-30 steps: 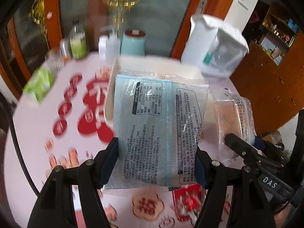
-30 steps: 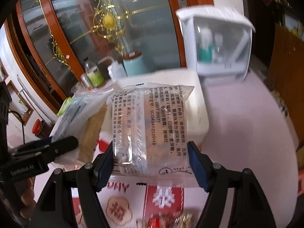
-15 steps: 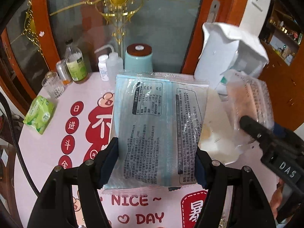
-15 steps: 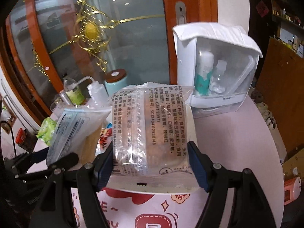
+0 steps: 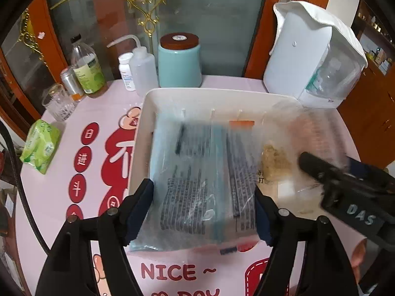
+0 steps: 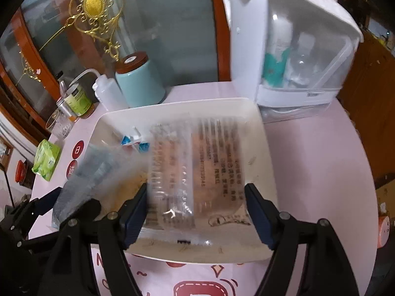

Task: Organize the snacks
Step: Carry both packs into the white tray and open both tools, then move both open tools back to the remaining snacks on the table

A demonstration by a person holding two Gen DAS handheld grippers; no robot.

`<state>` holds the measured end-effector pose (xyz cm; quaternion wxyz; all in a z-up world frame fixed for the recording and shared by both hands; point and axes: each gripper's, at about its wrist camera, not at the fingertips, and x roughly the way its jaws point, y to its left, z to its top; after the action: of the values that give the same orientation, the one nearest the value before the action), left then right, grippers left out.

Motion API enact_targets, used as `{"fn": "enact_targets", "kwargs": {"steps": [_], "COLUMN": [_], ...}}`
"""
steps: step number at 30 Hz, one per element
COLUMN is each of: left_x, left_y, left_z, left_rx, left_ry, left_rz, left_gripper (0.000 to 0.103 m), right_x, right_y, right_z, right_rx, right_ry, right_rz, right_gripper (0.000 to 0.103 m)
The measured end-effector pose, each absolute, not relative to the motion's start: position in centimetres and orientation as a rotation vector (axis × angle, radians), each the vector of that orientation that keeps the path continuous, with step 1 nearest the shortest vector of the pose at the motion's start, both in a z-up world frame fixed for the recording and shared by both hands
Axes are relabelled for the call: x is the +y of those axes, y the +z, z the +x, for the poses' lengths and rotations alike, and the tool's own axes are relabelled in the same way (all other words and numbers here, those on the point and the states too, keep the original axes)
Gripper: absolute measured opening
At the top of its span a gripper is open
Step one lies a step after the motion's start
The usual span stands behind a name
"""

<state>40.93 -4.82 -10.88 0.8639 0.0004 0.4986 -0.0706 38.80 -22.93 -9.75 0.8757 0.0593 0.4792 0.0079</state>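
A white bin (image 5: 217, 92) stands on the pink table, and both grippers hang over it, pointing steeply down. The jaws of my left gripper (image 5: 202, 190) are opening. A blue printed snack packet (image 5: 197, 172) is between them, motion-blurred and slipping down into the bin. My right gripper (image 6: 196, 187) is opening too. Its clear packet of brown snack (image 6: 197, 172) is smeared and sliding toward the bin floor (image 6: 256, 162). In the left wrist view that packet (image 5: 308, 133) is a blur at the right. A few small wrapped sweets (image 6: 134, 141) lie in the bin.
Behind the bin stand a teal canister (image 5: 179, 64), a squeeze bottle (image 5: 143, 69), a green-labelled bottle (image 5: 86, 71) and a glass (image 5: 58, 101). A white lidded container (image 5: 313, 56) sits at the back right. A green tissue pack (image 5: 40, 145) lies far left.
Both grippers have moved forward over the white bin and dipped toward it. The two packets, held sharp and still before, are now blurred and sliding down from widened jaws.
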Motion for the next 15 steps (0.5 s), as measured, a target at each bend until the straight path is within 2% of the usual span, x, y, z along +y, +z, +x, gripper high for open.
{"fn": "enact_targets", "kwargs": {"steps": [1,2,3,5,6,15], "left_x": [-4.7,-4.6,-4.5,-4.5,-4.6,-5.2], "left_y": [-11.2,-11.4,-11.4,-11.3,-11.1,-9.7], "left_z": [41.1,41.1,41.1,40.9,40.7,39.0], "left_rx": [1.058,1.066,1.068,1.045,1.028,0.969], "left_ry": [-0.161,-0.172,-0.183,-0.180,-0.174,-0.179], "left_rz": [-0.011,-0.024,-0.034,-0.026,-0.010,0.022], "left_gripper": [0.076,0.084,0.095,0.103,0.103,0.103], "right_x": [-22.7,-22.6,-22.4,-22.3,-22.3,-22.3], "right_y": [-9.6,-9.4,-9.3,-9.0,-8.8,-7.5], "right_z": [38.6,38.3,38.3,37.9,37.8,35.7], "right_rx": [0.970,0.949,0.942,0.930,0.925,0.885], "right_ry": [0.010,0.011,0.013,0.015,0.019,0.015], "right_rz": [0.107,0.098,0.095,0.101,0.105,0.124], "right_gripper": [0.076,0.076,0.079,0.088,0.091,0.091]}}
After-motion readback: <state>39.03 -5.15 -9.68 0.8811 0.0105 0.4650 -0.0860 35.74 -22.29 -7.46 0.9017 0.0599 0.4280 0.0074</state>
